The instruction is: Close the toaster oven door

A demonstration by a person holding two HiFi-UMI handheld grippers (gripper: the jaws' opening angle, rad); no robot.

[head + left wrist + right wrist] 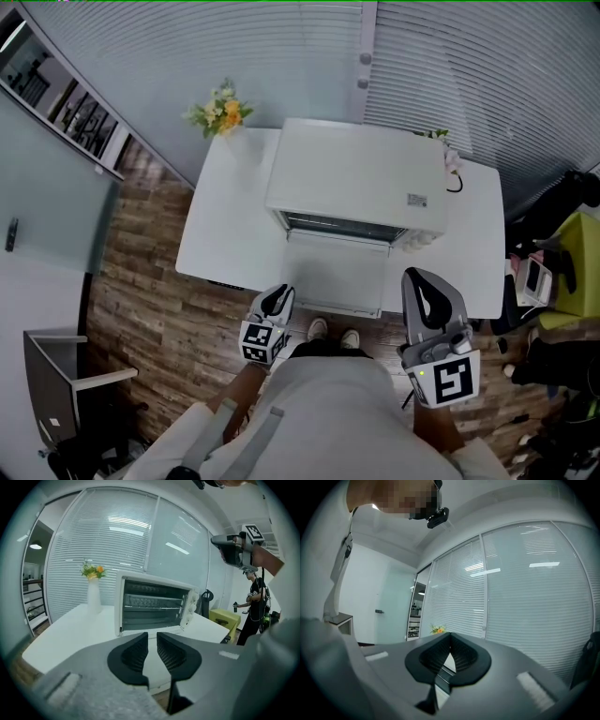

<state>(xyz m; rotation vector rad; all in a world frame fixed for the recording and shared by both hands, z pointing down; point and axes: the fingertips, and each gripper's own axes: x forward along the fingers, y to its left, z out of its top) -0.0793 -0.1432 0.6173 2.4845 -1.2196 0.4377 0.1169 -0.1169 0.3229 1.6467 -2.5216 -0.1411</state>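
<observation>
A white toaster oven (356,173) stands on a white table (225,225). Its glass door (336,272) hangs open, folded down flat toward me, and the rack inside shows in the left gripper view. My left gripper (278,298) is low at the table's near edge, just left of the door's front corner. Its jaws stand a narrow gap apart with nothing between them, and the left gripper (152,637) points at the toaster oven (154,604). My right gripper (422,281) is held higher, right of the door; the right gripper (450,637) has its tips together and holds nothing.
A vase of yellow flowers (220,112) stands at the table's far left corner. Blinds and glass walls close off the back. A yellow seat (572,244) and clutter lie to the right, where another person (255,602) stands. A shelf unit (66,103) is at the far left.
</observation>
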